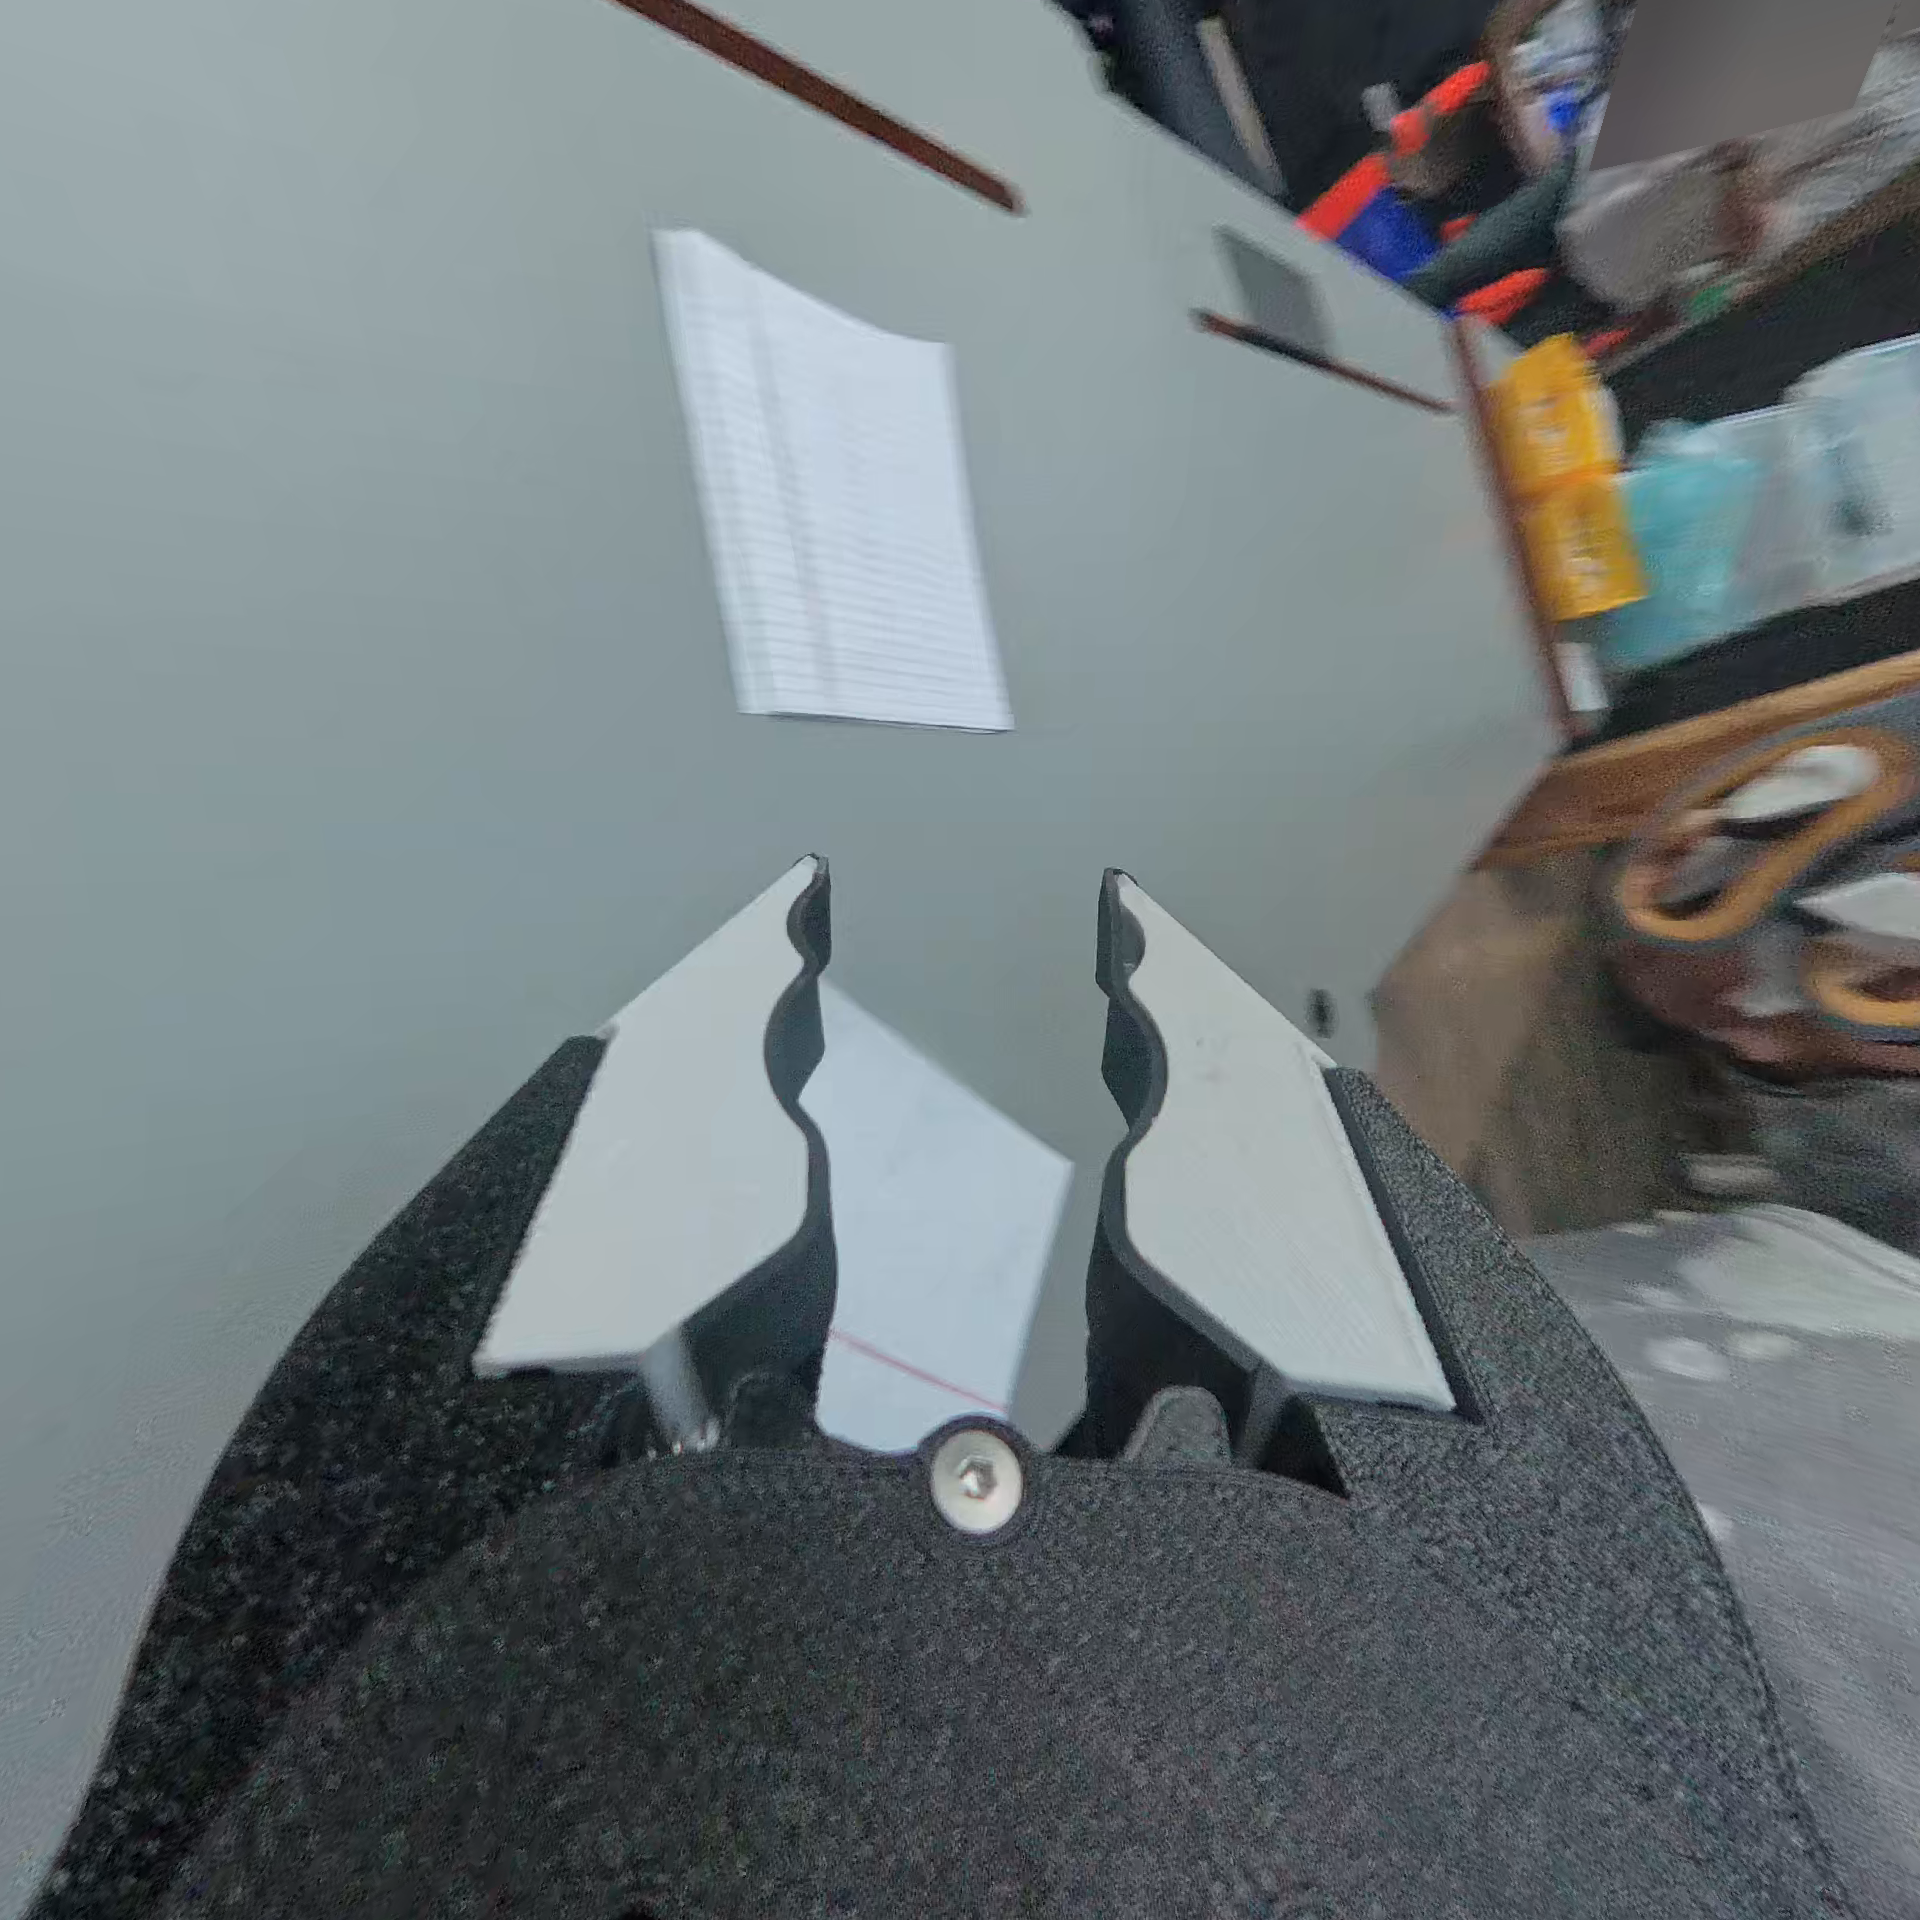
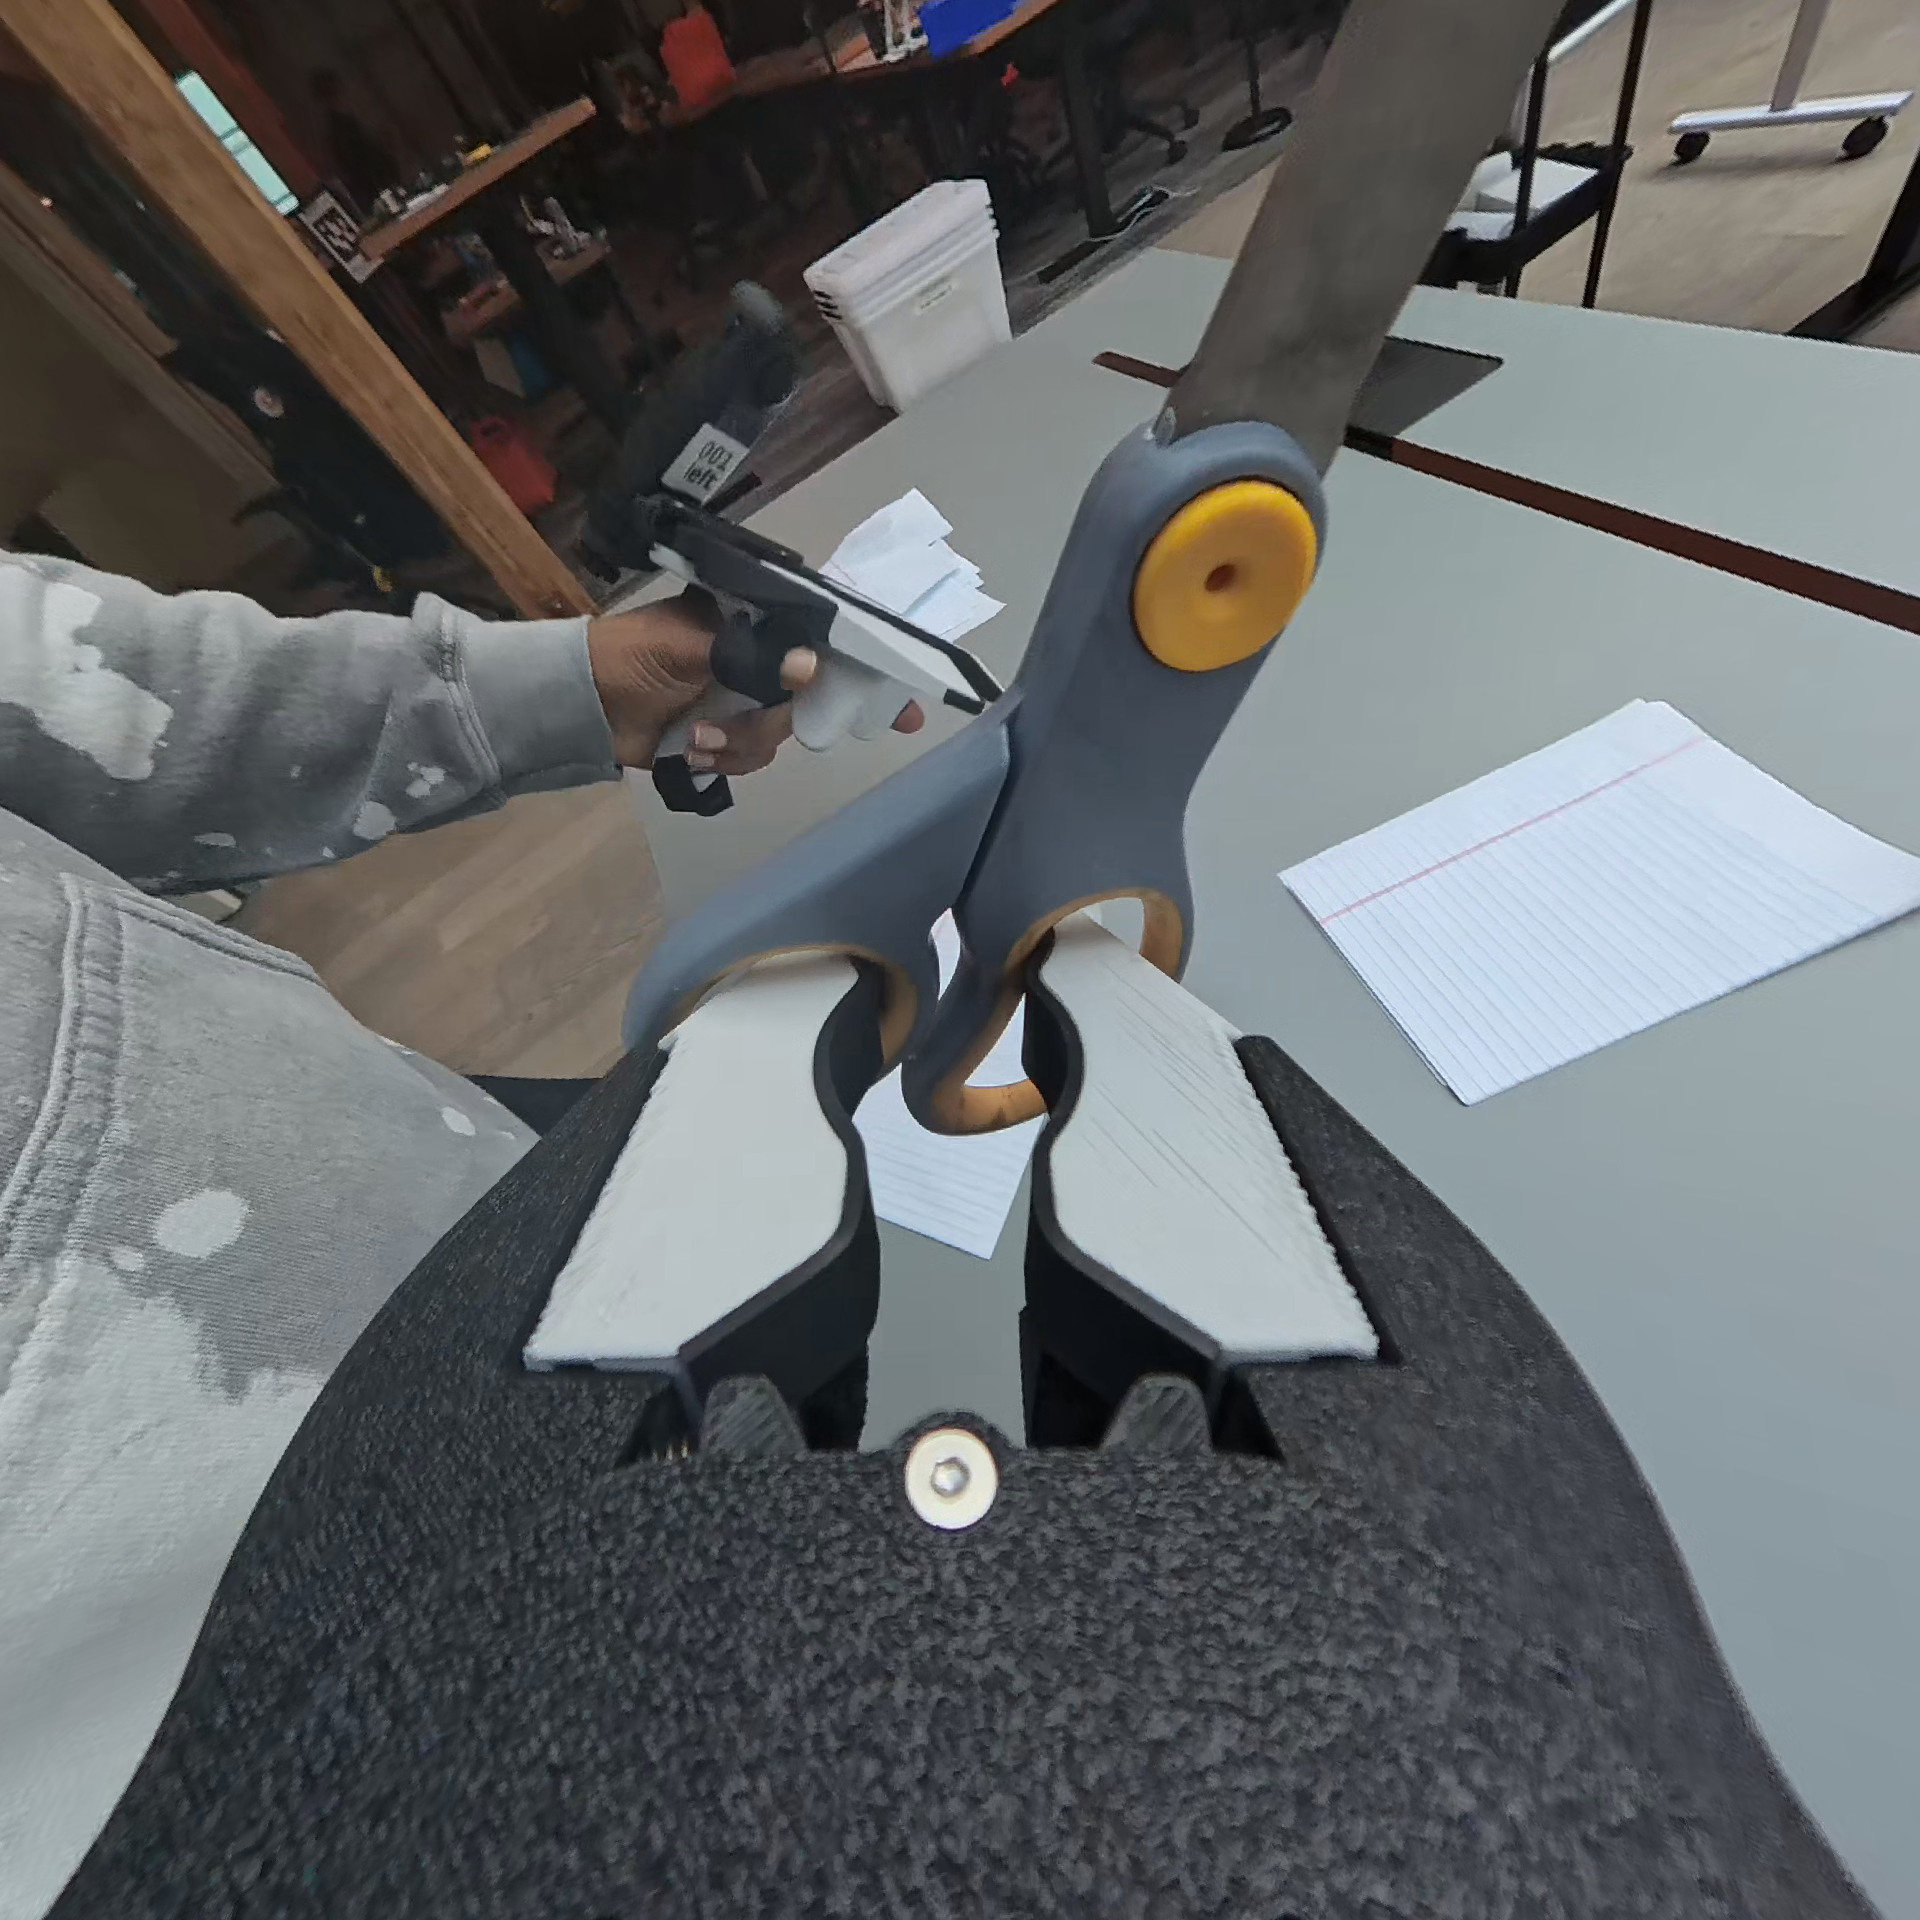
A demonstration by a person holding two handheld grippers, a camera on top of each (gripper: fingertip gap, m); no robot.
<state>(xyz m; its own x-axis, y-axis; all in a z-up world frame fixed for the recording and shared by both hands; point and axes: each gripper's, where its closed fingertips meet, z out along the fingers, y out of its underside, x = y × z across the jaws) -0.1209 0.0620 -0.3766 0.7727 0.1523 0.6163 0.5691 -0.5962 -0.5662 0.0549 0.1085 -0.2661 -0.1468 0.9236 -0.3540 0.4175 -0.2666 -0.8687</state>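
Surface: grey table (image 2: 1558, 1299) fills most of both views; workshop clutter behind it, shelves and benches, blurred in the left wrist view.
Landmark: we place everything from the lined pad (image 1: 831, 488), a white ruled stack lying flat on the table, also in the right wrist view (image 2: 1600, 894).
Left gripper: left gripper (image 1: 964, 883) hangs above the table on the near side of the lined pad, fingers spread wide with nothing between them. In the right wrist view we see it from the side (image 2: 831, 623), in the person's hand (image 2: 686, 696), well apart from the pad, off past the table edge.
Right gripper: right gripper (image 2: 961, 956) is raised over the table, just to the near side of the lined pad, with one finger threaded through each handle loop of the scissors (image 2: 1091, 748).
Right gripper state: fingers sit close together inside the loops, carrying the scissors.
Scissors: grey handles, orange loop lining and orange pivot cap; dark blade points up and away, out of frame at top, above the pad's level.
Loose sheet: second ruled sheet (image 1: 935, 1226) lies under the left gripper, nearer us than the pad.
Paper scraps: small white pieces (image 2: 914, 571) on the table well beyond the pad, near its far edge.
Strip: dark brown strip (image 1: 831, 99) on the table beyond the pad.
Person: grey spattered sleeve (image 2: 260, 727) leads to the hand.
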